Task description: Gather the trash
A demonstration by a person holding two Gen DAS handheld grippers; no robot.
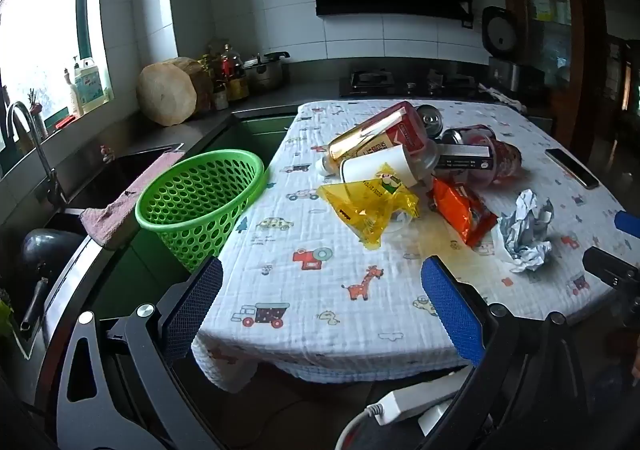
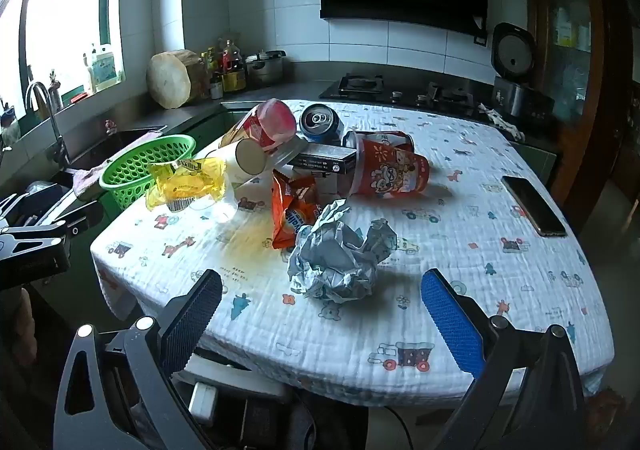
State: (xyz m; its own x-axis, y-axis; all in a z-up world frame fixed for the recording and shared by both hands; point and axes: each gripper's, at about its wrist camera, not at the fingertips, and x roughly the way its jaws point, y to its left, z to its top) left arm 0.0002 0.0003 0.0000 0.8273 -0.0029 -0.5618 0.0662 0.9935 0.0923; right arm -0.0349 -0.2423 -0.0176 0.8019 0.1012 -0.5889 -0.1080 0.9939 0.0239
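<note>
Right wrist: red cup (image 2: 390, 169) lies sideways, mouth seemingly leftward.

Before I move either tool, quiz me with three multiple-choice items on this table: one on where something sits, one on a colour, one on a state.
1. Where is the basket?
A. off the table's left edge, by the sink
B. in the middle of the trash pile
C. on the stove

2. What colour is the snack bag beside the foil ball?
A. purple
B. orange
C. black

3. How do the left tool and right tool stand?
A. both shut on trash
B. left shut on the phone
C. both open, holding nothing

Answers:
1 A: the basket stands past the tablecloth's left edge, next to the sink.
2 B: the wrapper is bright orange.
3 C: each tool's jaws are spread wide with only tablecloth between them.
</note>
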